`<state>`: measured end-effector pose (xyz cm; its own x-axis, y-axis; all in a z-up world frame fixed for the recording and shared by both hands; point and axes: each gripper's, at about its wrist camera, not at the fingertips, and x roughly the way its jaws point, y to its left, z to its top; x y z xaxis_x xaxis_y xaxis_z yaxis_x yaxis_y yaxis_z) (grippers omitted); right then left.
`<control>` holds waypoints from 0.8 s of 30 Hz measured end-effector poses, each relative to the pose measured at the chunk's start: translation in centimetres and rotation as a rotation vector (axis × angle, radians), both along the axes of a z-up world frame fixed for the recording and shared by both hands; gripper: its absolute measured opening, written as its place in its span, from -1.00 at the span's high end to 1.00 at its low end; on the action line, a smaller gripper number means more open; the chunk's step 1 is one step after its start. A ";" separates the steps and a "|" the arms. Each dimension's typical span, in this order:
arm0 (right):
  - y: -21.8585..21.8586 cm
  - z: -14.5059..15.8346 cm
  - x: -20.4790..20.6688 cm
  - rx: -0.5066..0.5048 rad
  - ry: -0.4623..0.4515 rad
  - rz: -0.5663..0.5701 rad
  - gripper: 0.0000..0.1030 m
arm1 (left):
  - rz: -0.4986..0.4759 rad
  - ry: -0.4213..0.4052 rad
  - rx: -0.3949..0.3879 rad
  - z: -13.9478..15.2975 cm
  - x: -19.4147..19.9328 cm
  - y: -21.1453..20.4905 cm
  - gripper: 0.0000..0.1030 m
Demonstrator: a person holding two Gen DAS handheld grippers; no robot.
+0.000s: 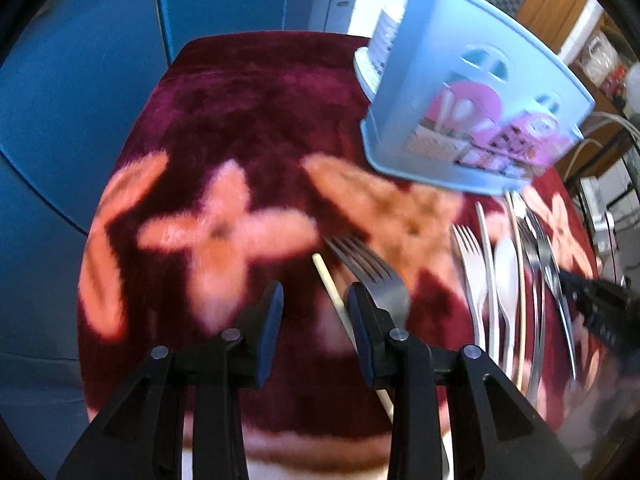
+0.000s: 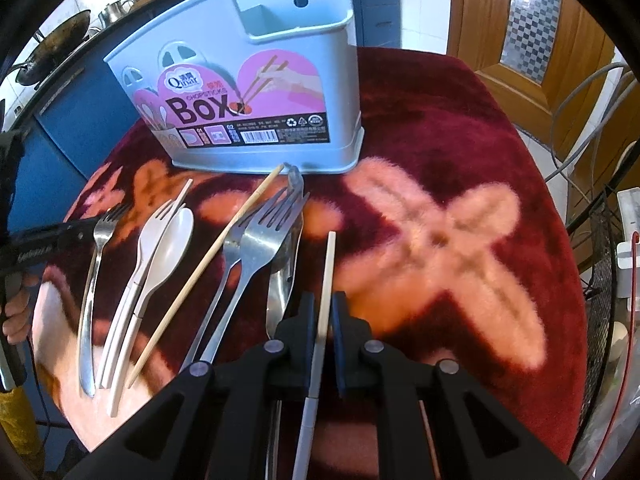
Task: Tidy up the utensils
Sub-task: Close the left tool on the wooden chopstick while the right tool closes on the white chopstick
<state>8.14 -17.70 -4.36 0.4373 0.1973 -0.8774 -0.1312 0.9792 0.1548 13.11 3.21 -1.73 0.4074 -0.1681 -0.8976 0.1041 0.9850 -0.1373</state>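
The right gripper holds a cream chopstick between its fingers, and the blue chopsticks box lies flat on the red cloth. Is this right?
Not quite. The right gripper does hold the cream chopstick, but the blue chopsticks box stands upright on the red cloth, not flat. The right wrist view shows this.

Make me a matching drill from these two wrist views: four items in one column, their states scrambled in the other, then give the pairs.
Items:
1. right claw
2. left claw
3. chopsticks box
4. white plastic spoon

States:
A. standing upright on the red cloth
B. open, holding nothing
C. lying flat beside a white plastic fork
D. shut on a pale chopstick

Pairs: 1-D, 2-B, 3-A, 4-C
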 end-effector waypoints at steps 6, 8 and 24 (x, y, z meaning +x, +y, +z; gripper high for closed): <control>0.0 0.0 -0.3 -0.005 0.020 0.003 0.77 | -0.046 0.030 0.001 0.1 -2.2 -0.2 0.34; 0.1 0.0 -0.5 -0.008 0.029 0.007 0.77 | -0.053 0.038 0.005 0.1 -2.6 -0.3 0.34; 0.5 0.2 -0.7 -0.042 0.087 0.047 0.76 | -0.100 0.099 -0.004 0.3 -5.8 -1.2 0.40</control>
